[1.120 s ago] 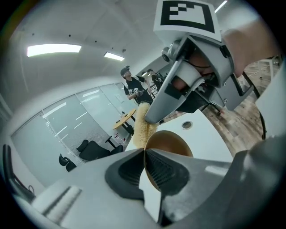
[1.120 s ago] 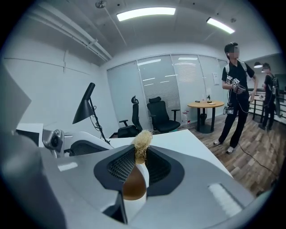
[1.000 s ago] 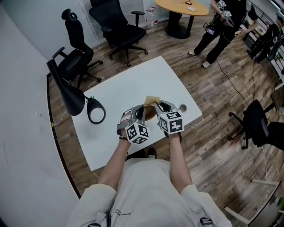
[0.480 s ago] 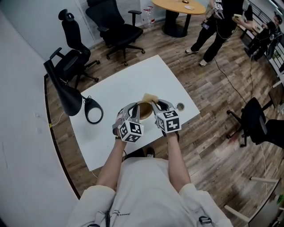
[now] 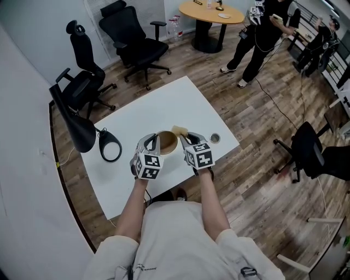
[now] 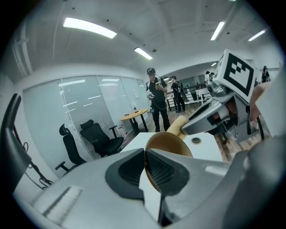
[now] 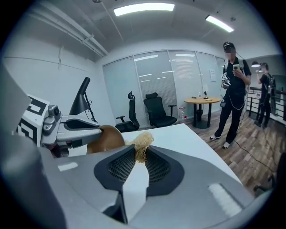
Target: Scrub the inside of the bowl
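A brown bowl (image 5: 167, 142) is held tilted over the white table (image 5: 136, 117). My left gripper (image 5: 155, 141) is shut on its near-left rim; in the left gripper view the rim (image 6: 172, 145) runs between the two pads. My right gripper (image 5: 184, 136) is shut on a pale straw-coloured scrubber (image 5: 179, 130), which sits at the bowl's far right edge. In the right gripper view the scrubber (image 7: 142, 143) sticks up from between the jaws, with the bowl (image 7: 105, 137) and the left gripper (image 7: 67, 127) just to its left.
A black desk lamp (image 5: 76, 126) with a ring base (image 5: 109, 147) stands at the table's left. A small round cap (image 5: 215, 138) lies right of the bowl. Black office chairs (image 5: 134, 44) stand beyond the table, and people stand by a round wooden table (image 5: 210, 11).
The head view has pulled back and shifted, so the table looks smaller. Both grippers keep their holds, and the scrubber stays at the bowl's far right rim.
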Action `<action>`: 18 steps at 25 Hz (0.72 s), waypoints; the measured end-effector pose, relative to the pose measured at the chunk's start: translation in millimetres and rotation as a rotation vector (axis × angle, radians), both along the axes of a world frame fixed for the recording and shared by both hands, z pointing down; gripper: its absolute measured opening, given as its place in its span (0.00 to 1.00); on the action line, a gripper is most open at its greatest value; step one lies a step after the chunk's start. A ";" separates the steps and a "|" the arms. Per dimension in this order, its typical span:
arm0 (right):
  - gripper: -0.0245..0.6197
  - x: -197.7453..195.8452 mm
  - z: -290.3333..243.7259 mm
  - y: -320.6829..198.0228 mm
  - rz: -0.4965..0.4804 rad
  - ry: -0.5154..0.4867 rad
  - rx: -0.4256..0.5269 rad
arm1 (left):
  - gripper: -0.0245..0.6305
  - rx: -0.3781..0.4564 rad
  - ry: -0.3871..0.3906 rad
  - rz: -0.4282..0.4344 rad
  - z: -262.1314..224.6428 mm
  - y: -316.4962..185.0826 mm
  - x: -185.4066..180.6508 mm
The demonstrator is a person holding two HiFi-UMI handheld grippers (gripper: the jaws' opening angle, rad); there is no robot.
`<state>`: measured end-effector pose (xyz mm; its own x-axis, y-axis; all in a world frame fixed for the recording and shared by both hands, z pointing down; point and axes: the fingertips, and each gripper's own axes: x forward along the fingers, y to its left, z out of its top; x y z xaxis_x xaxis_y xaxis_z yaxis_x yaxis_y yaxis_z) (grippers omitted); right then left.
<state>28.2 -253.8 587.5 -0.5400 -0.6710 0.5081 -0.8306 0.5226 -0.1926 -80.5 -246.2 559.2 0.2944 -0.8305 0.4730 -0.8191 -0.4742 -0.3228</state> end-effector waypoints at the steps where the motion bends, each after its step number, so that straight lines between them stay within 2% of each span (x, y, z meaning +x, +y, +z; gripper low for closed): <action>1: 0.18 0.1 1.3 0.8 -0.002 -0.007 -0.008 | 0.06 -0.019 0.032 -0.009 0.6 -0.9 -2.6; 5: 0.18 -0.7 2.4 5.7 -0.014 -0.030 -0.028 | 0.06 -0.166 0.249 -0.093 7.1 1.9 -15.8; 6: 0.18 -2.2 2.4 7.1 -0.020 -0.031 -0.030 | 0.06 -0.185 0.280 -0.110 8.1 2.9 -19.5; 11: 0.18 -7.7 1.0 7.6 -0.038 -0.016 -0.028 | 0.06 -0.221 0.384 -0.180 10.9 -4.5 -34.2; 15: 0.18 -12.8 3.3 11.5 -0.059 -0.004 -0.034 | 0.06 -0.258 0.575 -0.265 13.5 -11.4 -47.6; 18: 0.18 -18.5 2.3 11.5 -0.073 0.011 -0.027 | 0.06 -0.280 0.698 -0.288 13.5 -19.3 -45.8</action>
<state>9.7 -242.2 589.8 -0.5818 -0.6157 0.5314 -0.7922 0.5769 -0.1988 -126.3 -265.5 572.7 0.3908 -0.7969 0.4606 -0.8906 -0.2008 0.4082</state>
